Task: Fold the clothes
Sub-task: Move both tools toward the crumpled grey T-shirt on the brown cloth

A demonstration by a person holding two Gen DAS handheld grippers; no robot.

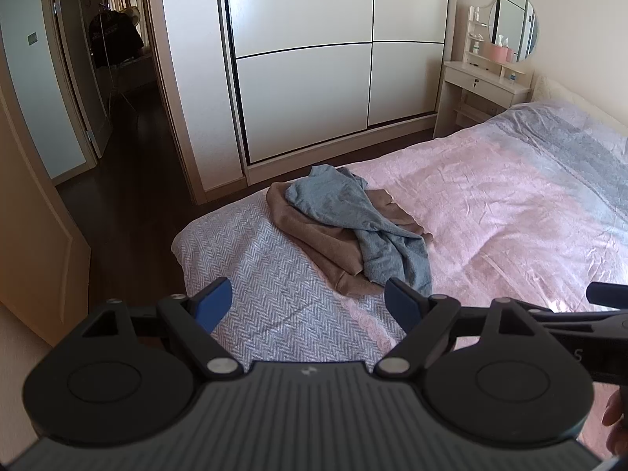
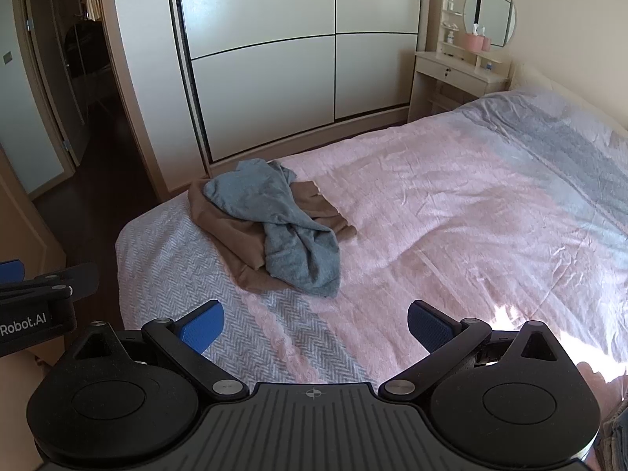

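Observation:
A crumpled grey-blue garment [image 1: 365,216] [image 2: 282,219] lies on top of a brown garment [image 1: 314,235] [image 2: 231,231] near the foot corner of the bed [image 1: 490,204] [image 2: 451,204]. My left gripper [image 1: 308,306] hovers open above the herringbone blanket, short of the pile, with nothing between its blue pads. My right gripper [image 2: 316,327] is open too, over the pink cover and nearer than the clothes. Each gripper shows at the edge of the other's view.
A herringbone grey blanket [image 1: 255,274] [image 2: 165,259] covers the foot of the bed. Behind stand a white sliding wardrobe [image 1: 333,59] [image 2: 294,59], a vanity table with a round mirror [image 1: 486,78] [image 2: 459,66], and an open doorway [image 1: 117,59] over a dark floor.

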